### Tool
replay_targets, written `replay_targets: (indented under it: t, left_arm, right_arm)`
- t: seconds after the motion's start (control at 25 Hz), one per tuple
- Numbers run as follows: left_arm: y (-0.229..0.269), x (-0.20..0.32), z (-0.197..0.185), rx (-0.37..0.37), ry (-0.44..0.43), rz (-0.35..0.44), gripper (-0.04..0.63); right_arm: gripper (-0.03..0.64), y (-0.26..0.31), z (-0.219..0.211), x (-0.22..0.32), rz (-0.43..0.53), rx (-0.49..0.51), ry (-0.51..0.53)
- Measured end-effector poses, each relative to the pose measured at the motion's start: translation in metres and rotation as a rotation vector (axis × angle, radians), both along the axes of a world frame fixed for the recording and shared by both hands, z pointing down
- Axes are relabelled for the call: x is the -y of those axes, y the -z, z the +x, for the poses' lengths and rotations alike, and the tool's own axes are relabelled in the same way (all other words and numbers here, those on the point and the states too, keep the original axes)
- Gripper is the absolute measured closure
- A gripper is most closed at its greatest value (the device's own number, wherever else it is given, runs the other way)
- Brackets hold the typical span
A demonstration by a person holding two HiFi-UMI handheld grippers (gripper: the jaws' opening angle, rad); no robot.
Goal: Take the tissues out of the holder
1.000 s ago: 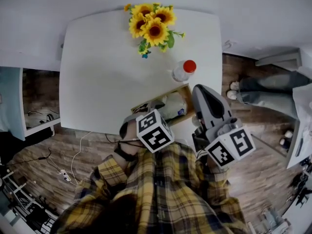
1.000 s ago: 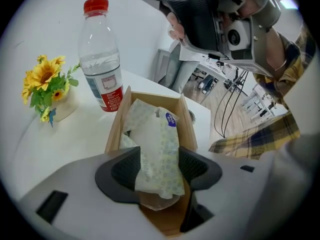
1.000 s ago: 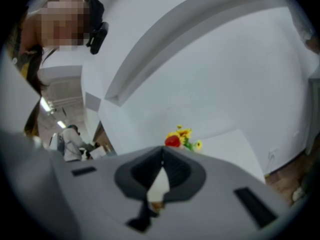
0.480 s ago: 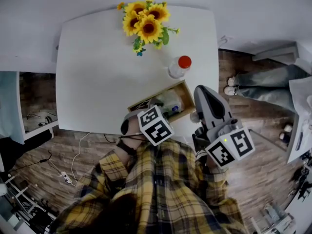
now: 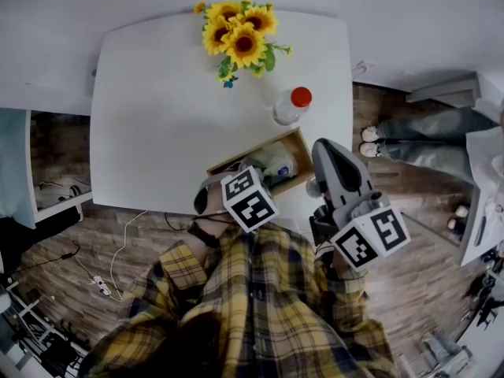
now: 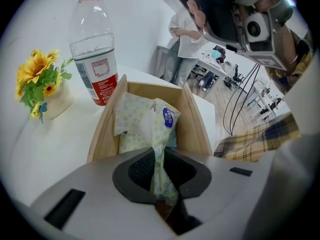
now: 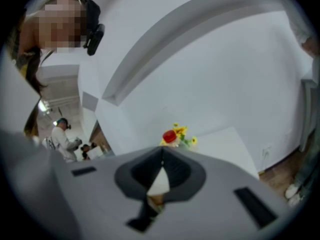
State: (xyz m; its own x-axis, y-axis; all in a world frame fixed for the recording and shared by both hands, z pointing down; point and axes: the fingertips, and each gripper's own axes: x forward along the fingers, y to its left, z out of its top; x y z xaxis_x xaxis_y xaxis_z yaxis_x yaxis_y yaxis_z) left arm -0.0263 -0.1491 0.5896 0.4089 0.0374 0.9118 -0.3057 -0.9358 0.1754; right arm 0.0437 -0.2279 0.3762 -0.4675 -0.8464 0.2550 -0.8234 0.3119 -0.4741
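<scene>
One white table [image 5: 157, 132]; wooden holder [image 6: 107, 129] at near right edge, tissue pack [image 6: 150, 119] standing inside. Left gripper [image 6: 159, 156]: jaws wide apart second ago, now closing, pinching pack's top end. Right gripper [image 7: 162, 151]: jaws together, nothing held, raised off to right. Grasp forming; lift-out likely next.

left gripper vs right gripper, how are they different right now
The left gripper's jaws are closing on the tissue pack in the wooden holder; the right gripper's jaws are together with nothing between them. The left gripper works at the holder; the right gripper is held clear beside it, aimed across the table. Both are the same grey two-jaw build.
</scene>
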Motion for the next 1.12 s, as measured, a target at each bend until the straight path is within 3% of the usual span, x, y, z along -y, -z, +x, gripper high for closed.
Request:
replay_targets:
  t: [0.56, 1.12]
  left_arm:
    - [0.043, 0.005, 0.005, -0.116, 0.059, 0.016, 0.540]
    - [0.129, 0.018, 0.005, -0.256, 0.107, 0.145, 0.540]
  right_arm:
    - [0.604, 0.013, -0.016, 0.001, 0.029, -0.022, 0.069]
    - [0.604, 0.050, -0.036, 0.020, 0.121, -0.069, 0.150]
